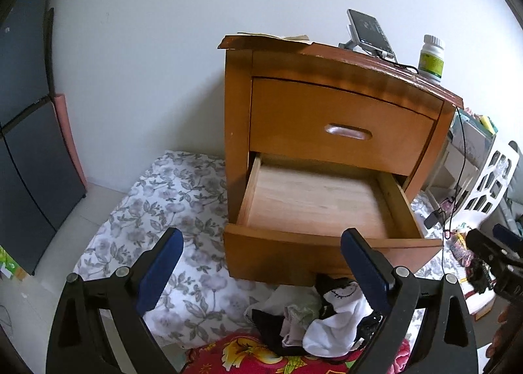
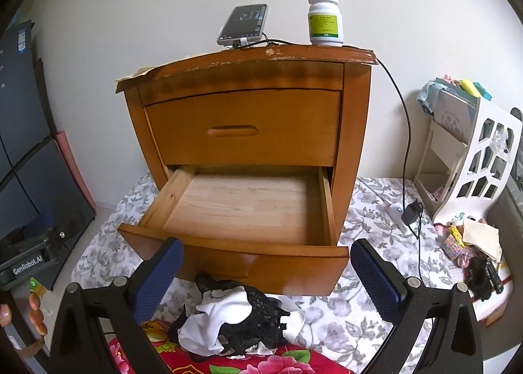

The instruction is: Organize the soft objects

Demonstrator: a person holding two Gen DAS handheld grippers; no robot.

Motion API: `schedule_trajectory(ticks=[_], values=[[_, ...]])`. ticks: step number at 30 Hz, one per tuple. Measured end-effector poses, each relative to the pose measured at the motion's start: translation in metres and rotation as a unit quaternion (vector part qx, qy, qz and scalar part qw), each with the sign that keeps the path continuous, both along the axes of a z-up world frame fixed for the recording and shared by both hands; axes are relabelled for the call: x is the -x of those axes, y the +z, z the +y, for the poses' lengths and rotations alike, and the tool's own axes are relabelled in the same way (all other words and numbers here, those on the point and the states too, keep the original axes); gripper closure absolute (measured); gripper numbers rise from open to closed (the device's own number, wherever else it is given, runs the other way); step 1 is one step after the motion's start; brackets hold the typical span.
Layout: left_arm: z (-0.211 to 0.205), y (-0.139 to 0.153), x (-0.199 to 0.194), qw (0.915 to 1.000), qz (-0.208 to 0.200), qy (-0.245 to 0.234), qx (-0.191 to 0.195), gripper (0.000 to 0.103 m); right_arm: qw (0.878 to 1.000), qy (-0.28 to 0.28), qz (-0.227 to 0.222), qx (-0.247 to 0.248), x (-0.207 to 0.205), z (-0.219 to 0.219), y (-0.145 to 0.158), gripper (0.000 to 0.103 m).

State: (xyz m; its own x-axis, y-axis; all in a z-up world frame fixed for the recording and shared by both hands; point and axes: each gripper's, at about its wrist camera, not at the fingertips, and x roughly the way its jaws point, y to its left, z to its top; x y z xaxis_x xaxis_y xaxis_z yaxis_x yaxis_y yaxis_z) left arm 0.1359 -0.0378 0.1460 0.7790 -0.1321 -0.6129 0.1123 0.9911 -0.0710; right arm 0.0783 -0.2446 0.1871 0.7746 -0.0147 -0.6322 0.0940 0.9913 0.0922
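Observation:
A pile of soft clothes point(image 1: 313, 321) point(image 2: 232, 318), white socks and black lace pieces, lies on the floral sheet in front of a wooden nightstand point(image 1: 340, 119) point(image 2: 248, 125). Its lower drawer point(image 1: 320, 204) point(image 2: 248, 207) is pulled out and holds nothing. My left gripper point(image 1: 261, 263) hangs open above the pile's left side, its right finger over the white sock. Just over the pile my right gripper point(image 2: 266, 269) is open too, nothing between its blue pads. The right gripper's tip point(image 1: 497, 253) shows at the right edge of the left wrist view.
A phone on a stand point(image 2: 243, 26) and a white pill bottle point(image 2: 325, 19) sit on the nightstand, a black cable point(image 2: 407, 132) hanging down its right side. A white shelf point(image 2: 474, 158) stands right, a dark cabinet point(image 1: 29, 145) left. A red flowered cloth point(image 2: 248, 361) lies nearest.

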Motion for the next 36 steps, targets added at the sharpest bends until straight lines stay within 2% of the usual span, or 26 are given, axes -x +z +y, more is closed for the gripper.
schedule_trajectory(ticks=[4, 8, 14, 18, 36], values=[[0.000, -0.006, 0.003, 0.9999, 0.004, -0.006, 0.008, 0.006, 1.000, 0.000, 0.001, 0.001, 0.000, 0.001, -0.001, 0.000], [-0.007, -0.014, 0.002, 0.9997, 0.010, 0.003, -0.020, 0.006, 1.000, 0.003, 0.008, 0.002, -0.001, 0.003, -0.007, 0.000], [-0.008, -0.018, 0.004, 0.9998, 0.015, -0.006, -0.012, 0.006, 1.000, 0.006, 0.018, 0.000, -0.001, 0.006, -0.016, 0.000], [-0.012, -0.021, 0.006, 0.9993, 0.016, -0.004, -0.033, 0.006, 1.000, 0.007, 0.024, 0.000, -0.001, 0.008, -0.022, 0.000], [-0.015, -0.033, 0.007, 0.9986, 0.038, -0.020, -0.030, 0.006, 0.999, 0.009, 0.043, -0.001, -0.003, 0.009, -0.040, 0.000]])
